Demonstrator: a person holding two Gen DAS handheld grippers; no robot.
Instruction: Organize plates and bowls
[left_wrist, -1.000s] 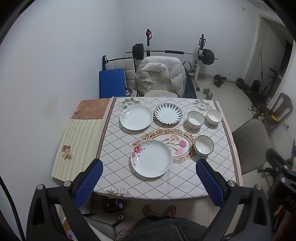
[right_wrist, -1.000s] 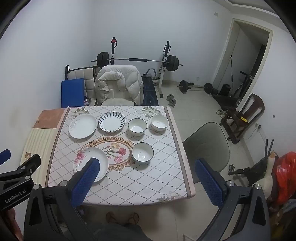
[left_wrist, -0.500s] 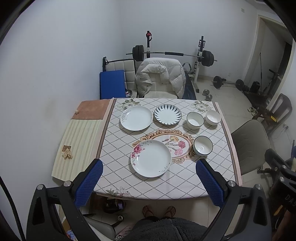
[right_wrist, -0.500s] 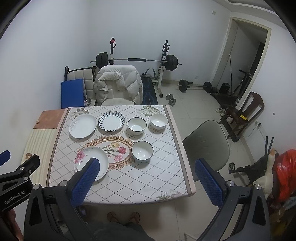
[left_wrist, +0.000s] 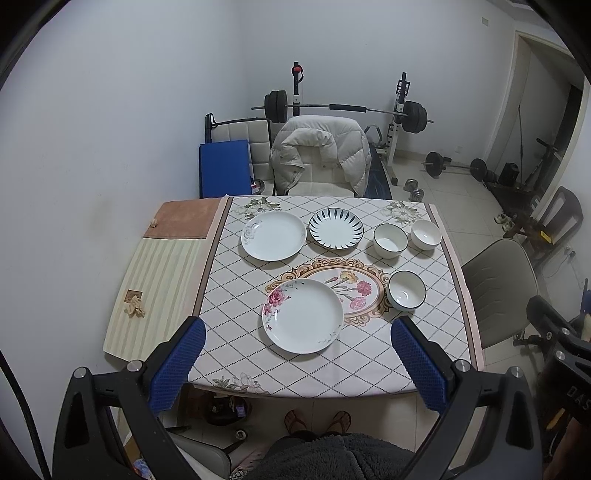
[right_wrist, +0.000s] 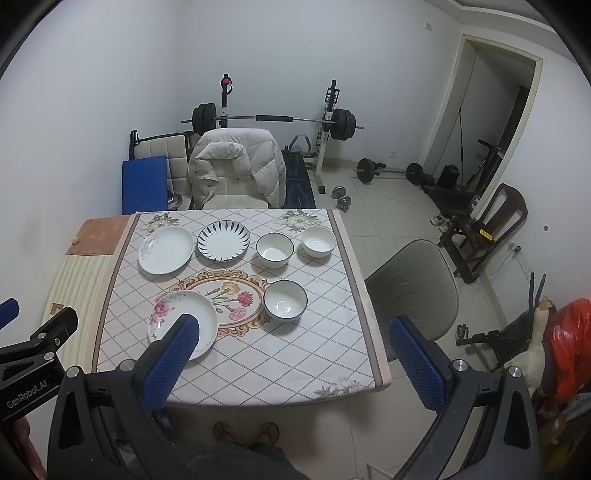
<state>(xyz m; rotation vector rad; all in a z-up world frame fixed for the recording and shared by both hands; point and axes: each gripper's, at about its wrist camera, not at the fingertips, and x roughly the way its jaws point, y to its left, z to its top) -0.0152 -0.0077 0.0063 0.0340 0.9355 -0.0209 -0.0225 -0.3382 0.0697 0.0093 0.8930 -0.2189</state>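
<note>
Three plates and three bowls lie spread over the surface (left_wrist: 236, 354) before you, none stacked. The rose plate (left_wrist: 303, 315) sits nearest, at the middle; the pale-flower plate (left_wrist: 273, 235) and the striped plate (left_wrist: 336, 228) lie side by side at the far edge, with two bowls to their right, one dark-rimmed (left_wrist: 390, 240) and one plain white (left_wrist: 426, 234). A third bowl (left_wrist: 406, 290), also dark-rimmed, stands alone just right of the rose plate.

All six look like glazed ceramic: stiff, slick and likely to chip if knocked together. The plates probably weigh more than they look, so take each by the rim, one jaw over and one under. The bowls are best pinched across the wall at the lip.

Your left gripper (left_wrist: 297, 356) hangs above the near edge, jaws spread wide, holding and touching nothing. Your right gripper (right_wrist: 293, 360) hangs likewise, jaws equally wide and empty, well above the dishes.
</note>
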